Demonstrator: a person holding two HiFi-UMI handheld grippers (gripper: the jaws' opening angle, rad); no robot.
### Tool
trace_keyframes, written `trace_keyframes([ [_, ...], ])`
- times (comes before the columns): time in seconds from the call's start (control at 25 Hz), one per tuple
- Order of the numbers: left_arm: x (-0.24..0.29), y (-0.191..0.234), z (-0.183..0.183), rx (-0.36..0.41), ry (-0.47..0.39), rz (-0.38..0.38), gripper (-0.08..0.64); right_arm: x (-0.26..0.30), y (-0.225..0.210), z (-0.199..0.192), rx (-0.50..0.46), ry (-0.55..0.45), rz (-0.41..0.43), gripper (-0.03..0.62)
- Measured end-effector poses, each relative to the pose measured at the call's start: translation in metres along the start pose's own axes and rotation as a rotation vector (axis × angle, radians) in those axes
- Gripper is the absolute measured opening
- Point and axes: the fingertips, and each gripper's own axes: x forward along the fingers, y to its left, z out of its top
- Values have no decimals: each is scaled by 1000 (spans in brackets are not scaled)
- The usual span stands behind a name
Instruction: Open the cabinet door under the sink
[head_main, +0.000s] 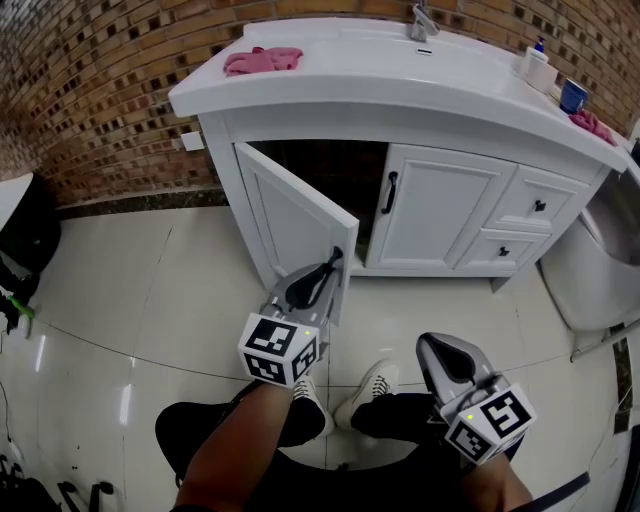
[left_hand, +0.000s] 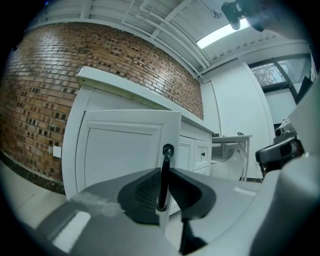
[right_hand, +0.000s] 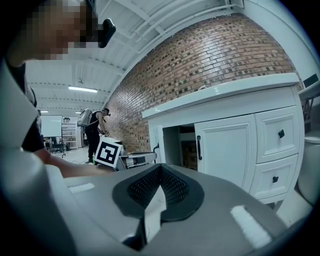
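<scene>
Door (head_main: 295, 215) under the sink (head_main: 395, 50) stands swung out at an angle from the white cabinet (head_main: 445, 215), with the dark inside showing behind it. The left tool (head_main: 322, 272) is clamped on the door's black handle (left_hand: 163, 175), which runs upright between its pads. The right tool (head_main: 438, 350) hangs over the floor (head_main: 120, 290) beside the person's shoes (head_main: 372, 385), jaws together on nothing.
</scene>
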Motion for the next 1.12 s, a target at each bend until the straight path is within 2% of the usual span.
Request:
trace_keyframes([
  [0.28,-36,9,-1,-8,-18,42,49,2,27,-3,-14,4,41,6],
  [0.52,-67,22,1,24,-16,94,48,8,47,1,-32,-4,69,8],
  [1.12,-122,62,1,15,-8,214,38,20,67,-1,-36,-6,117,7],
])
